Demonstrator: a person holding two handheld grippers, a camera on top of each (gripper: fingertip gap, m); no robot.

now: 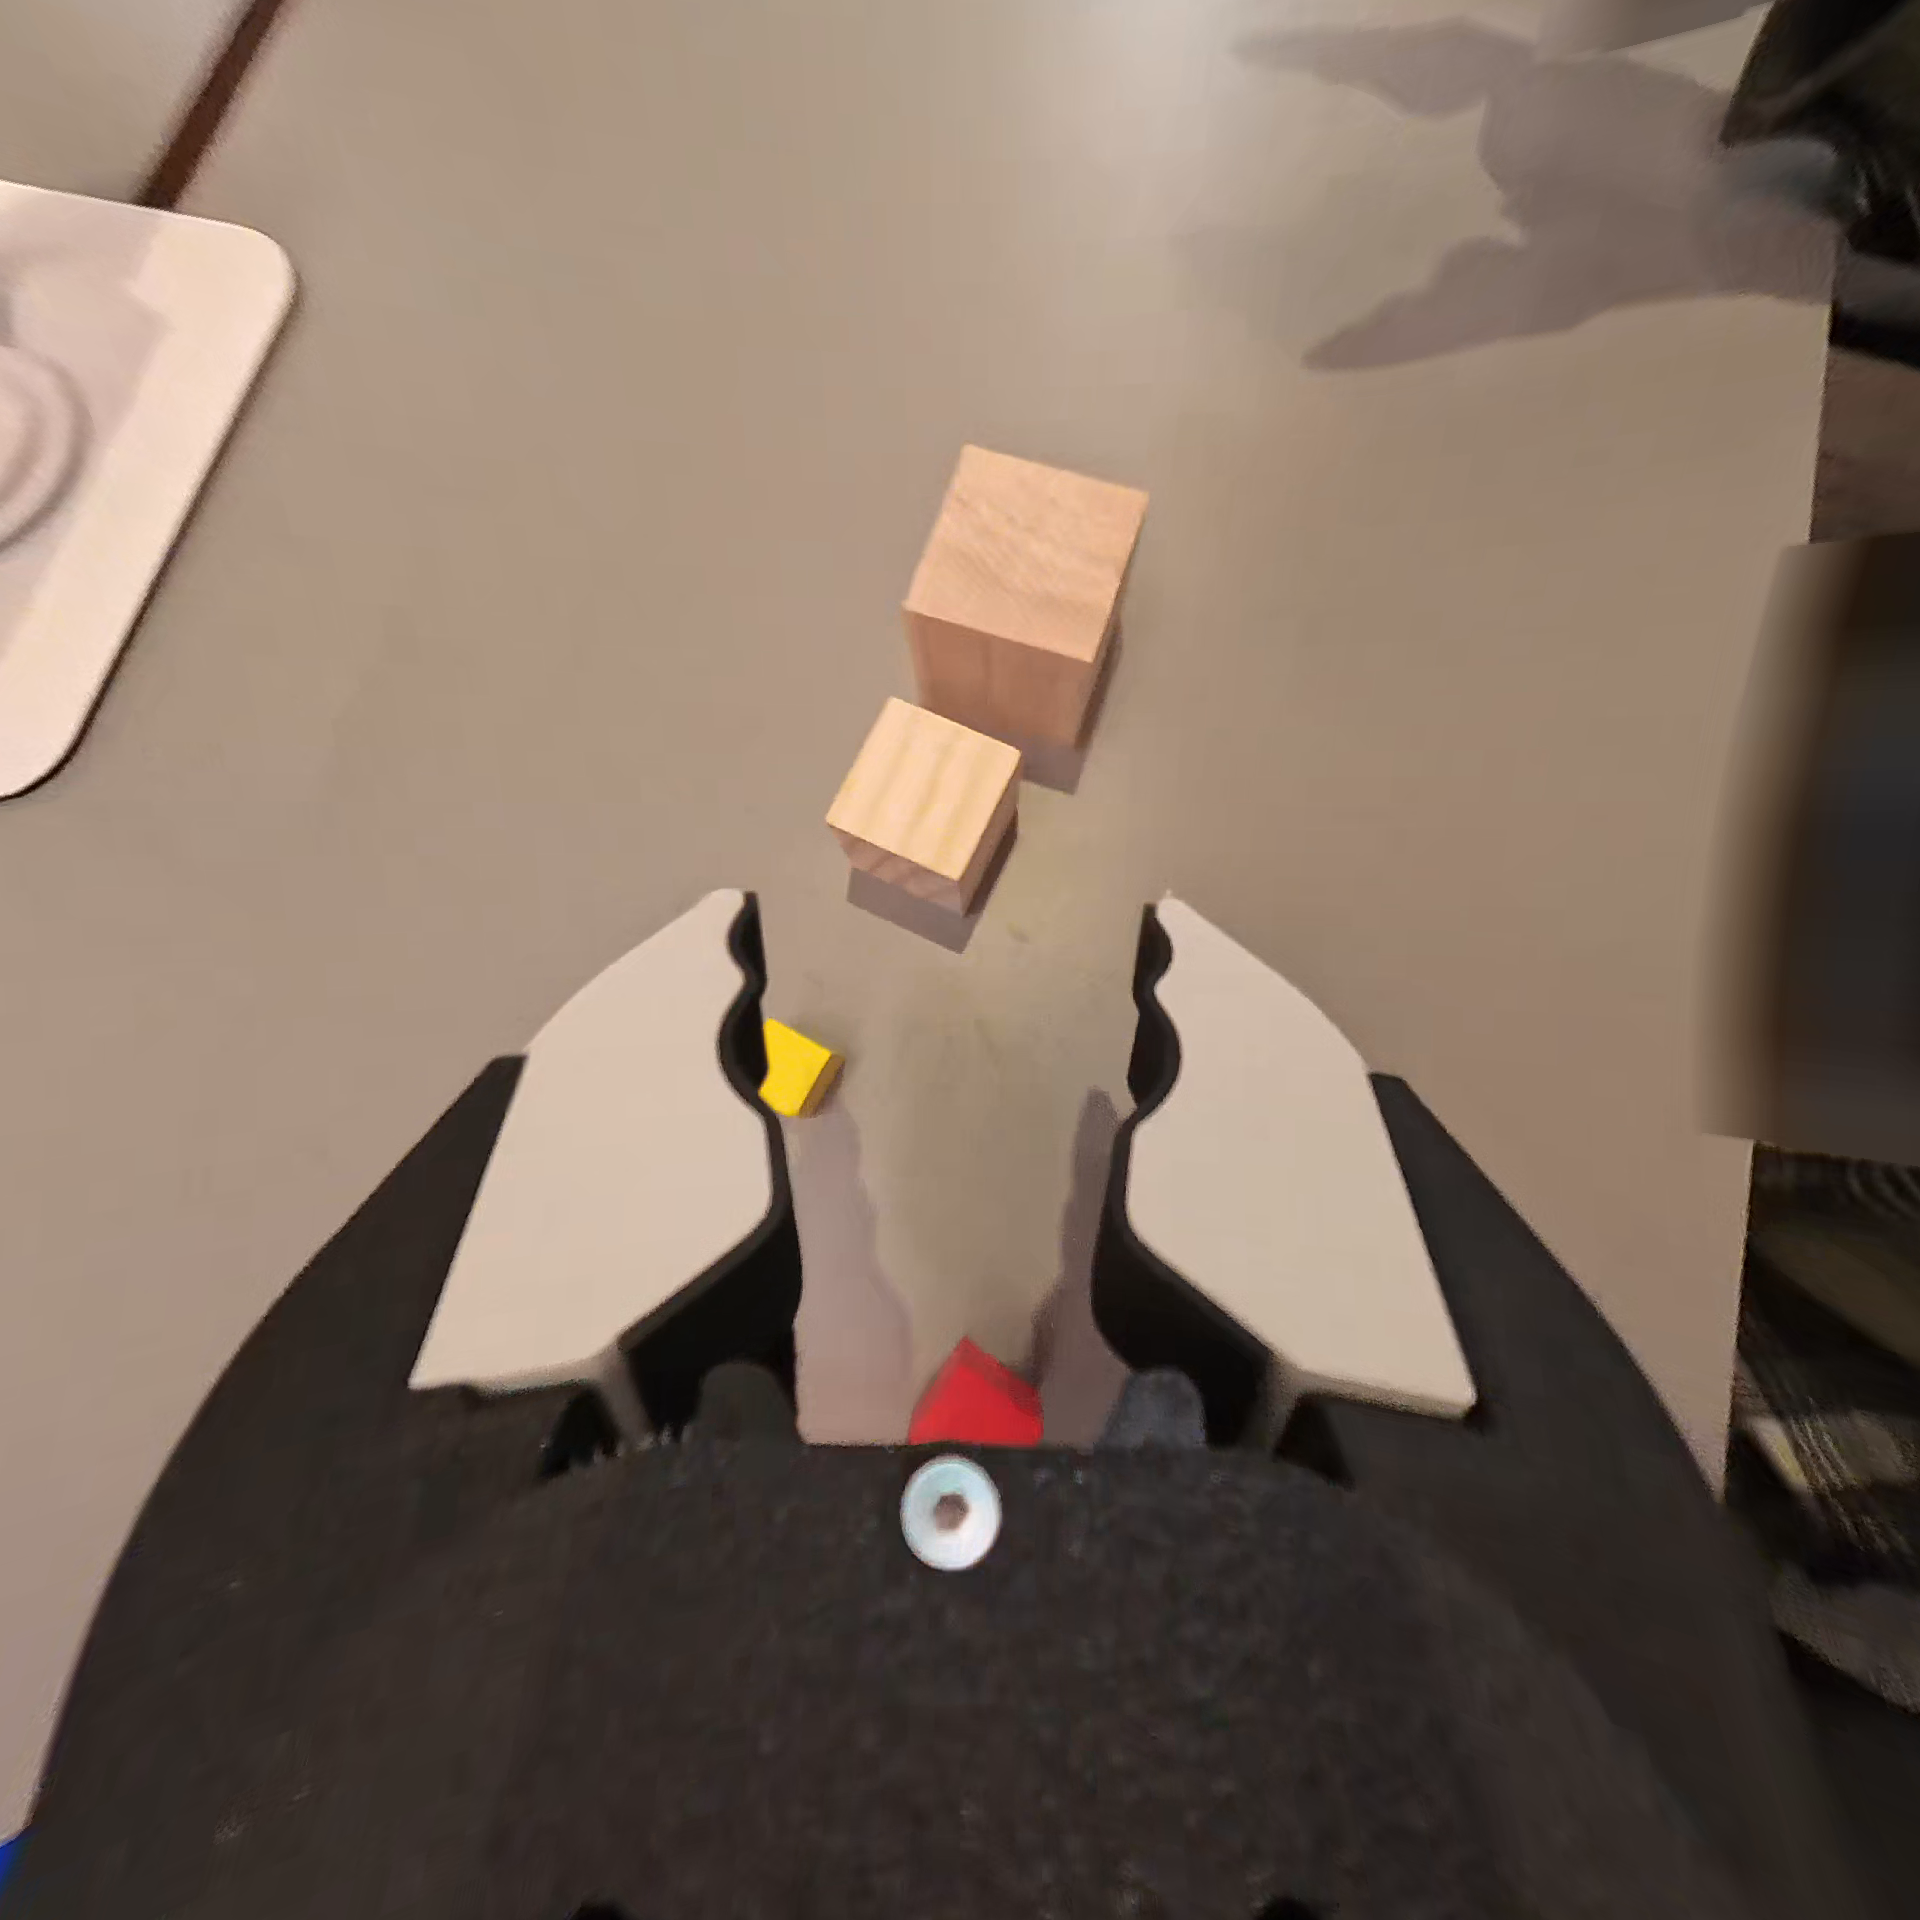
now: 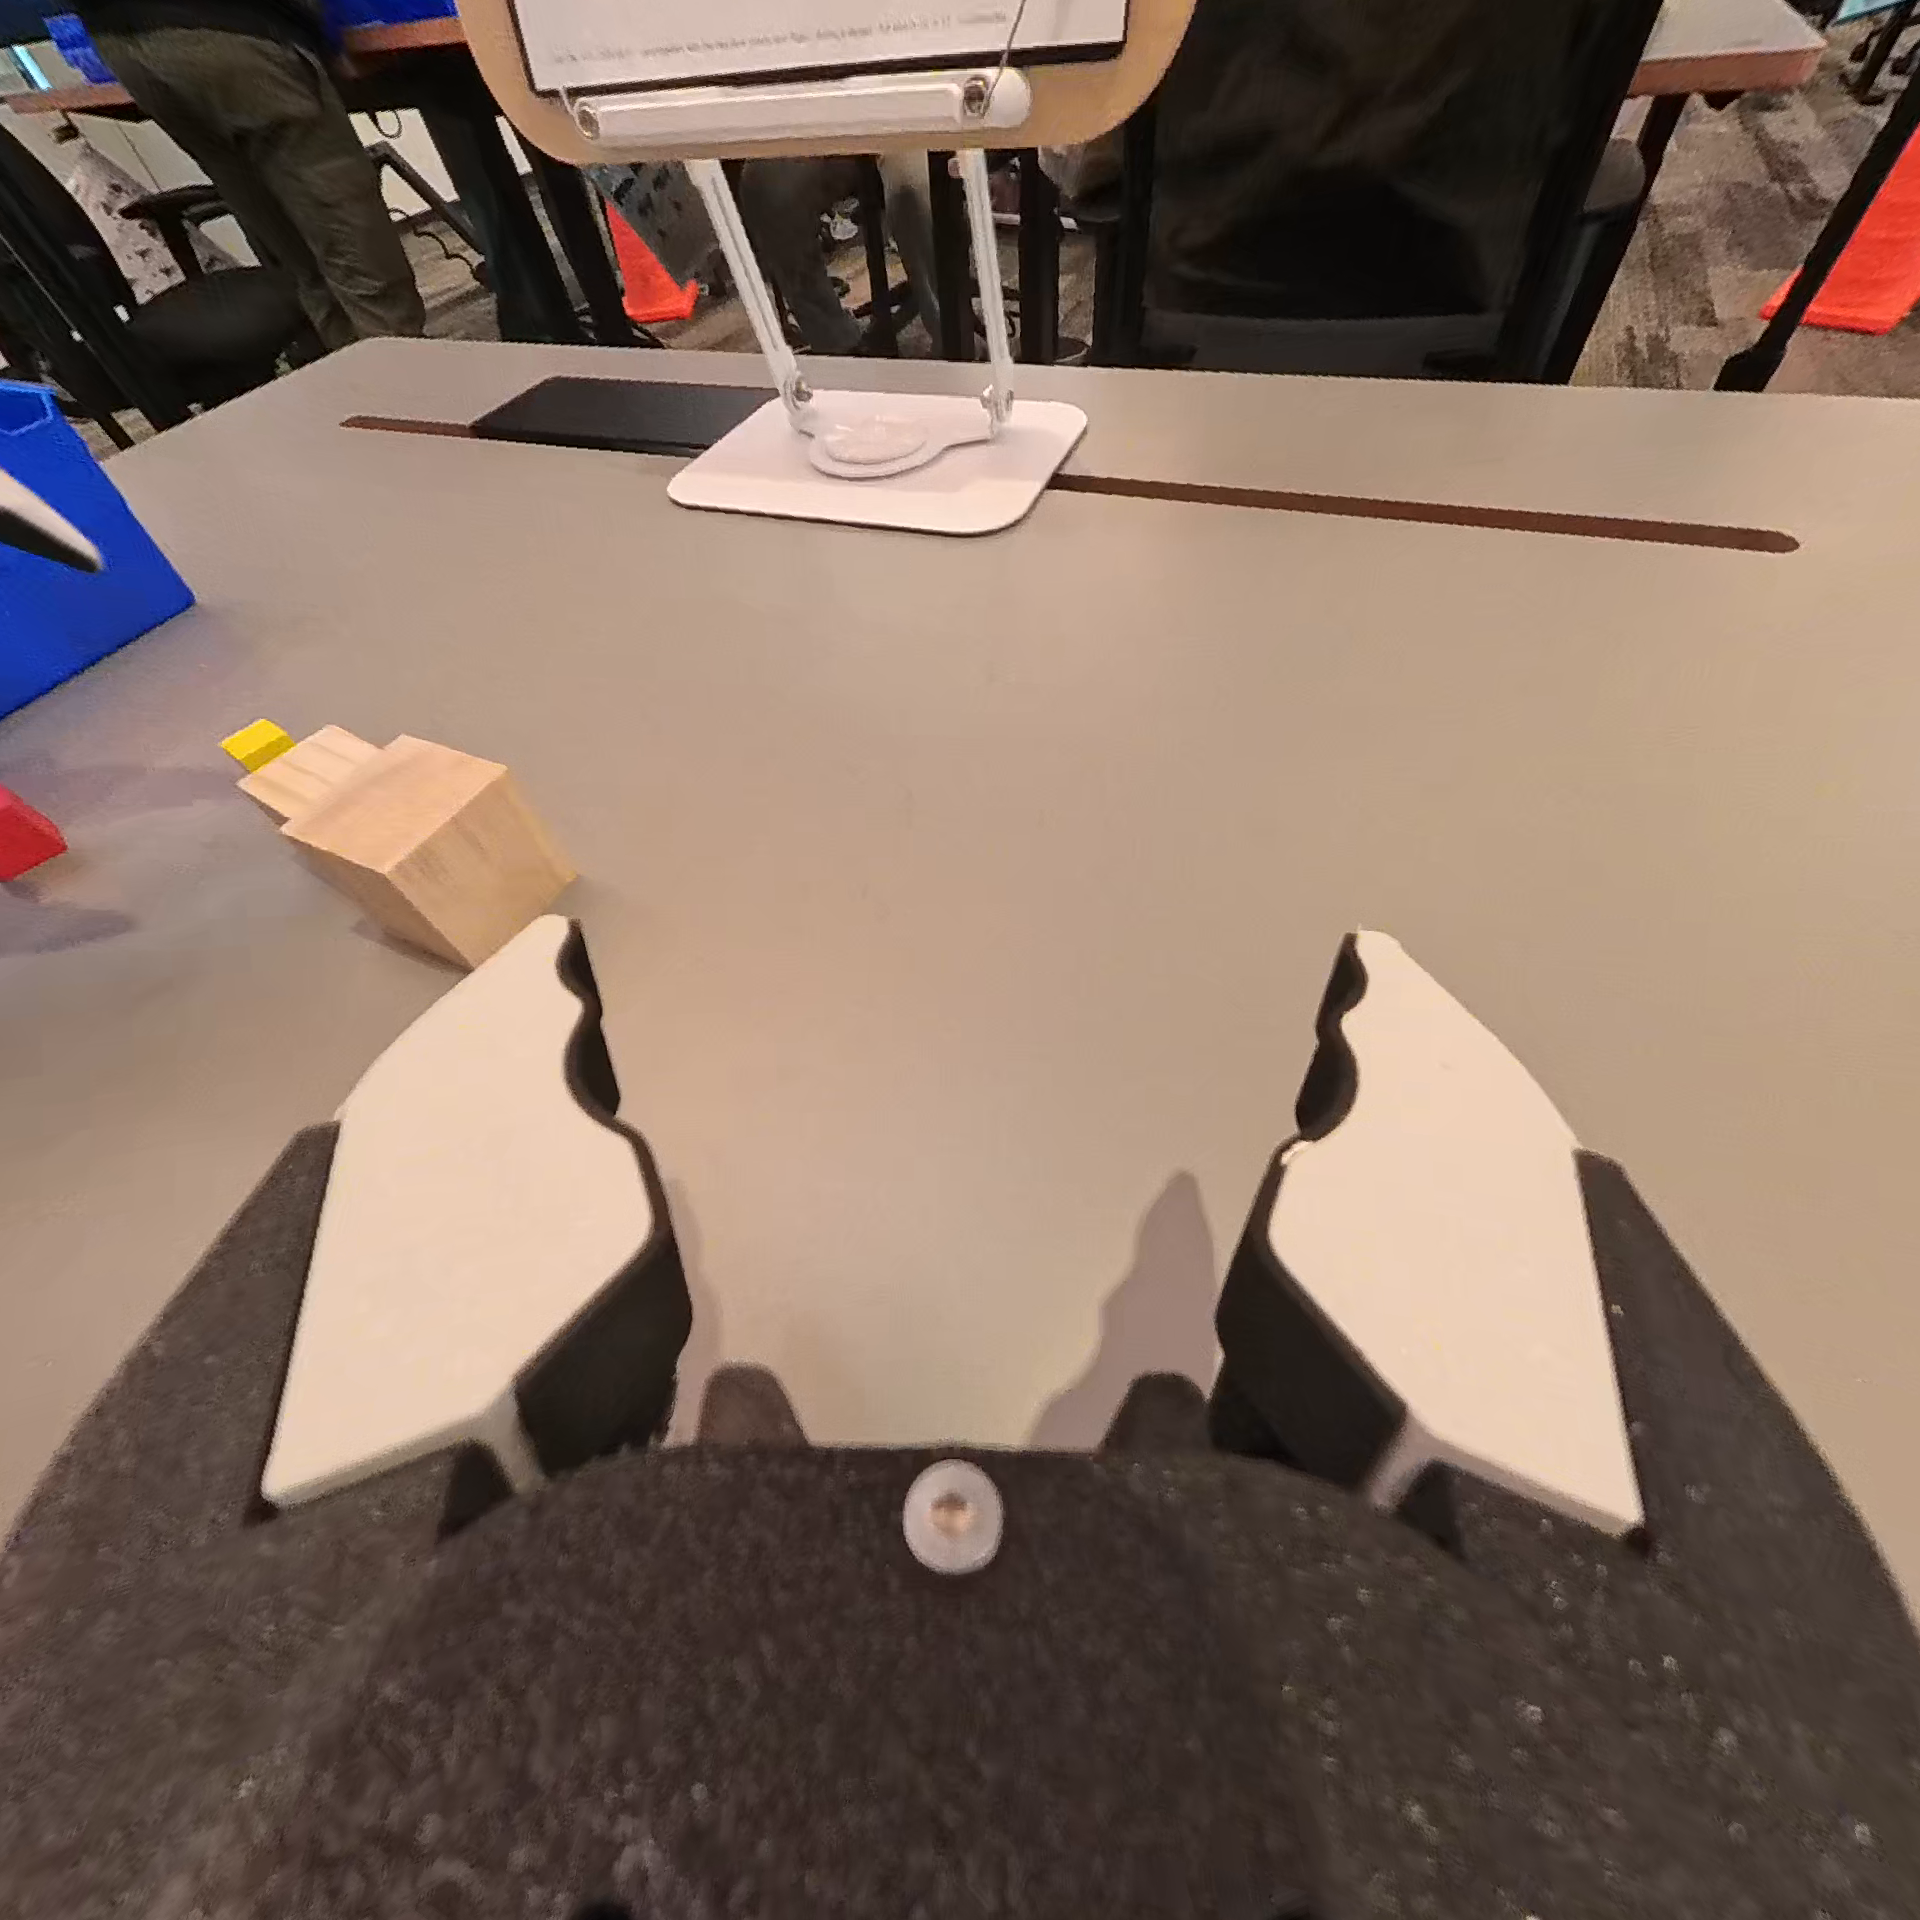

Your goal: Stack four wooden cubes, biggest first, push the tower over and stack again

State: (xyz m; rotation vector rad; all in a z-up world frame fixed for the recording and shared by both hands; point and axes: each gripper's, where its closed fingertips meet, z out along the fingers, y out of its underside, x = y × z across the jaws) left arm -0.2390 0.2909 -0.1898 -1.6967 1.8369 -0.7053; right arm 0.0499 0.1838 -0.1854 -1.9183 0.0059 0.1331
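Grey desk (image 1: 520, 623), four cubes lying scattered: big cube (image 1: 1023, 592), medium cube (image 1: 925, 805), yellow cube (image 1: 798, 1067), red cube (image 1: 977, 1397). Both hand-held grippers wide, empty. Probably best: square up on big cube first.

Writing on the stand's screen (image 2: 821, 31) is too blurred to read.

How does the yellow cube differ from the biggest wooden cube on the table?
The yellow cube is painted; the biggest wooden cube is bare, pale wood with visible grain. The yellow cube is far smaller. It lies beside the left tool's finger; the biggest cube lies beyond the fingertips. Both rest on the grey table, unstacked.
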